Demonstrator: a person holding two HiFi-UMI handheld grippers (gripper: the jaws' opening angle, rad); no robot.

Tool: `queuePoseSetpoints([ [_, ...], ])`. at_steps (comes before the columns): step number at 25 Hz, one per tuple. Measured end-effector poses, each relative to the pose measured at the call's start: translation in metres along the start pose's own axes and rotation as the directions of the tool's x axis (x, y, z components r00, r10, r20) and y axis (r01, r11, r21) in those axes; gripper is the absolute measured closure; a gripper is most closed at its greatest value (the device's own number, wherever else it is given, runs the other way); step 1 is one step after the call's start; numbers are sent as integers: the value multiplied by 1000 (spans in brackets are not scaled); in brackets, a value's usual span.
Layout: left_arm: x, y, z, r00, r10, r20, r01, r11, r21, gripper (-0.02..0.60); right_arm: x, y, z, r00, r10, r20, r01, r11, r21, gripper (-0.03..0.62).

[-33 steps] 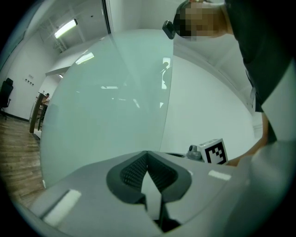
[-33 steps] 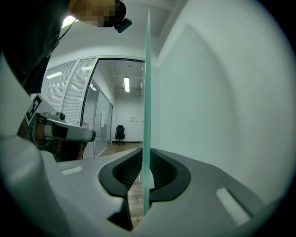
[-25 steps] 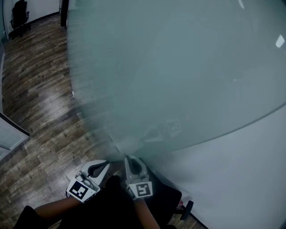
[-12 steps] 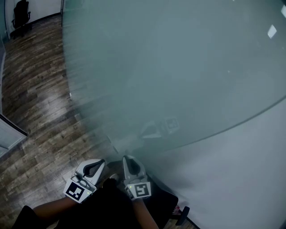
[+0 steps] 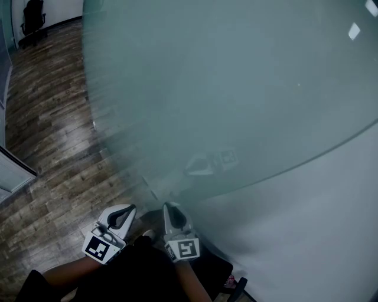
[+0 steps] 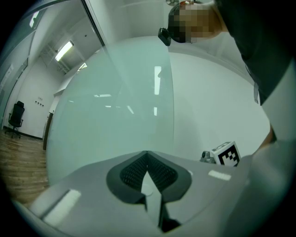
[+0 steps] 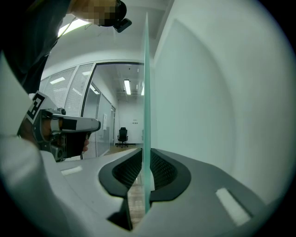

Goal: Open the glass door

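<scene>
**Glass door** [image 5: 236,100]: a frosted pane, seen filling the upper and right part of the head view. Its lower near edge is reached at the bottom of that view, where the two grippers are held. In the right gripper view the pane is shown edge-on, as a thin upright green line.

**Right gripper** [image 7: 144,162]: the jaws are closed on the edge of the glass door, with one ribbed pad set on each side of the pane. The gripper is carried low and pointed along the pane.

**Left gripper** [image 6: 148,159]: the jaws are brought together at their tips and nothing is held between them. The gripper is kept just beside the right gripper, on the floor side, apart from the door. The frosted face of the pane is seen ahead of it.

**Wall** [image 5: 319,236]: plain white, seen close behind the door on the right.

**Floor** [image 5: 47,124]: dark wooden planks, laid out to the left of the door.

**Office chair** [image 5: 32,17]: black, placed well away at the far end of the room.
</scene>
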State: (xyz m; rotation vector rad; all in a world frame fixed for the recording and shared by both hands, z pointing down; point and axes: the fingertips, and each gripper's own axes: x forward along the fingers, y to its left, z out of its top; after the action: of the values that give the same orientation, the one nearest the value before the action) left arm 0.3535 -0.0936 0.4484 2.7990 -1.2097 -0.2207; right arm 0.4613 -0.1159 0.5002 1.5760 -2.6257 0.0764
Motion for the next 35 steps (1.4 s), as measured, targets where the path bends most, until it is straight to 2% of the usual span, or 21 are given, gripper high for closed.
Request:
queuePoseSetpoints([
  [4,2,-4,5,1000,-5,10,4,999,44,581,-2,-1,-2,1000,11,-6,-11,1000,-6,537],
  [10,11,-3,-1,999,30,17,-30,1000,8,581,-3,-8,-1,999,29,20,-28,999,-23,536],
  [18,23,2,-1,997,79,3,-79,997,7,581,4,-24,-2,998,55,36,-54,998,-14,536],
  [29,30,-5,-3,996,86,8,-86,996,37,581,11,-37,-1,996,77,43,-75,997,-32,537],
  [35,34,-5,-1,995,103,-12,-102,995,18,581,15,-49,5,996,65,57,-63,997,-40,536],
])
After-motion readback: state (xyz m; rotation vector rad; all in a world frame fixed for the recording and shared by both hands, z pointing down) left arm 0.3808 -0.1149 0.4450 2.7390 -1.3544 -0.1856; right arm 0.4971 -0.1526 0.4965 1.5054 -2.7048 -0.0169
